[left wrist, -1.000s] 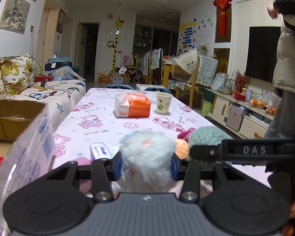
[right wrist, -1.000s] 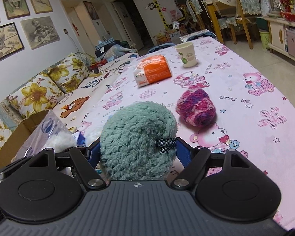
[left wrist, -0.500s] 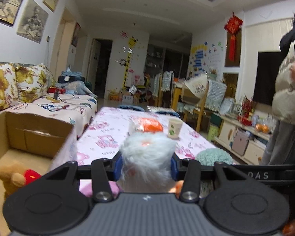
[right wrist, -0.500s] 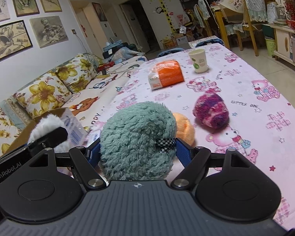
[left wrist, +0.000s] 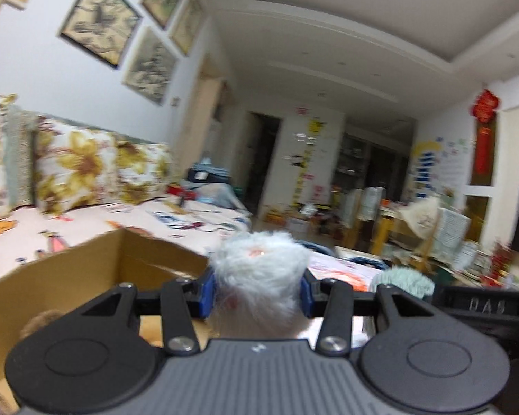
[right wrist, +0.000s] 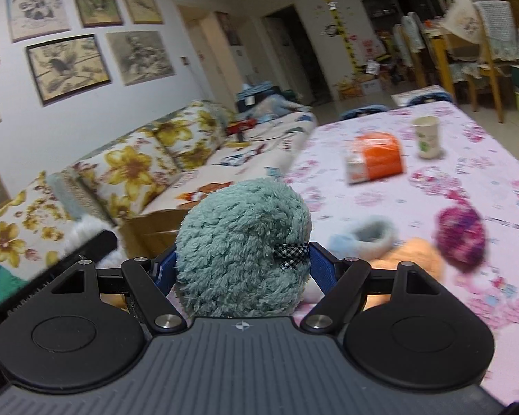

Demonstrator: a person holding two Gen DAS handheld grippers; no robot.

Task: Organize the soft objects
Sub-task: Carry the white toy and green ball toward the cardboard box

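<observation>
Left gripper (left wrist: 257, 292): jaws pinch a white fluffy toy (left wrist: 259, 273) from both sides; blue pads sunk into the fur.
White toy, place: held in the air, over the near edge of the cardboard box (left wrist: 97, 269).
Box: open top, brown, beside the floral sofa (left wrist: 79, 169); a tan plush (left wrist: 39, 321) shows low inside it, blurred.
Right gripper (right wrist: 242, 266): jaws set wide, clamped on a teal plush (right wrist: 242, 242); a checked ribbon (right wrist: 291, 251) lies at the right pad.
Teal plush, place: lifted clear of the table (right wrist: 467, 159), just right of the box corner.
On table, loose: pale blue slipper (right wrist: 366, 238), orange plush (right wrist: 415, 252) touching it, purple-pink yarn ball (right wrist: 462, 233) just beyond.
Farther back: orange packet (right wrist: 377, 157), paper cup (right wrist: 426, 136), apart.
Both views: motion blur.
</observation>
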